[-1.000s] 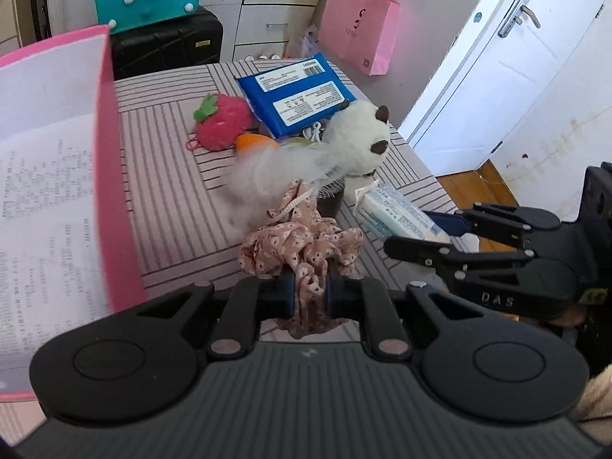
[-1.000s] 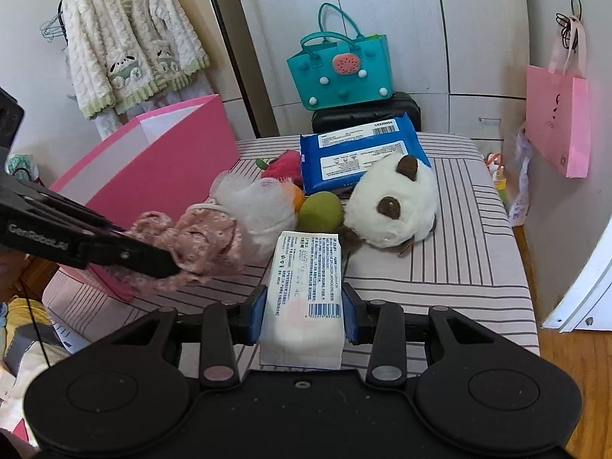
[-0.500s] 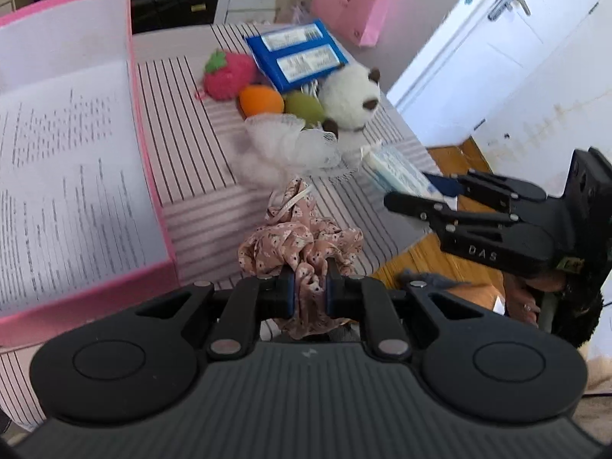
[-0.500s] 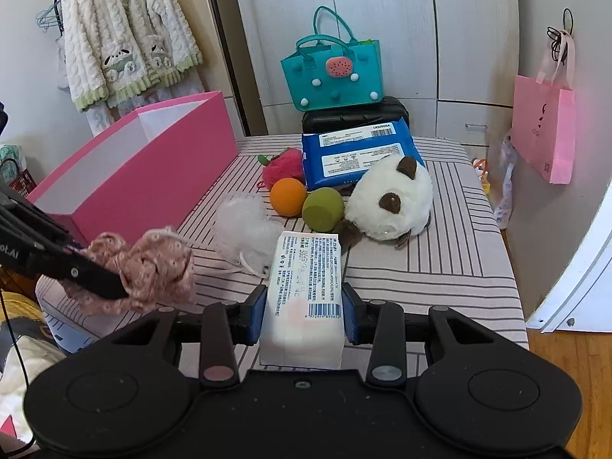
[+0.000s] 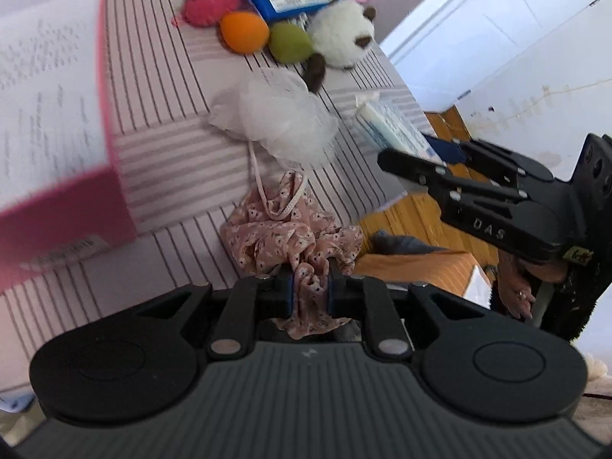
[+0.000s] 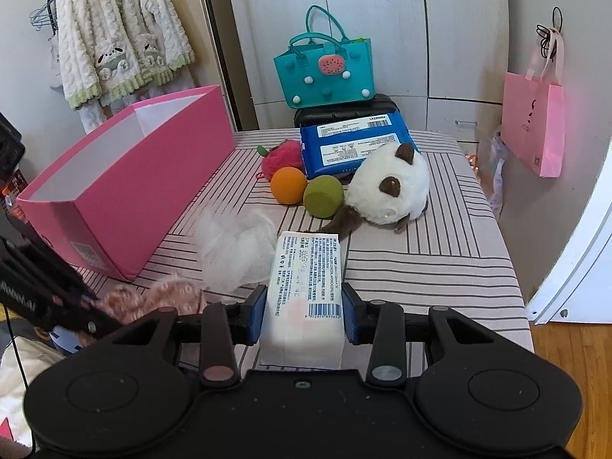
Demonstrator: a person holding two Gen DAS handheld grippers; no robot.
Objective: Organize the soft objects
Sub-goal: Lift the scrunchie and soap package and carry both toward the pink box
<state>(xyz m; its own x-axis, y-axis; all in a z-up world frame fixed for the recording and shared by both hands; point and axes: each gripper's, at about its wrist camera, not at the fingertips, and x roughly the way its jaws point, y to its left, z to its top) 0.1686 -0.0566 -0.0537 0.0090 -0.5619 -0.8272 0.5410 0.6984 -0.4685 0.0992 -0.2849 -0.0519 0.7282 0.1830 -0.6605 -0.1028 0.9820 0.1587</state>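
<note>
Left gripper [image 5: 309, 293]: at the bottom centre of the left wrist view, jaws pinched nearly together on a pink floral scrunchie [image 5: 290, 235], whose ruffles bunch up just above the pads.
Right gripper [image 6: 304, 313]: low in the middle of the right wrist view, jaws clamped on either side of a white tissue pack [image 6: 304, 290] (barcode facing up); the pack juts out ahead over the table.
Table [image 6: 440, 252]: covered in a pale cloth with dark stripes, filling the middle of both views.
Pink box [image 6: 126, 183]: open-topped, at the left of the right wrist view, standing on the table's left side.
White mesh pouf [image 6: 235, 248]: lies on the cloth just left of the tissue pack; its cord loops over the scrunchie in the left wrist view.
Orange ball [image 6: 288, 185] and green ball [image 6: 323, 196]: side by side and touching, centre of the frame.
Panda plush [image 6: 390, 191]: right of the green ball, pressed against it.
Strawberry toy [image 6: 281, 157]: behind the orange ball.
Blue wipes pack [image 6: 354, 143]: propped at the far edge, behind the plush.
Background: a teal bag [image 6: 325, 72] on a black case, a pink paper bag [image 6: 533, 126] hanging at right, a fluffy cardigan [image 6: 118, 34] hanging upper left.
</note>
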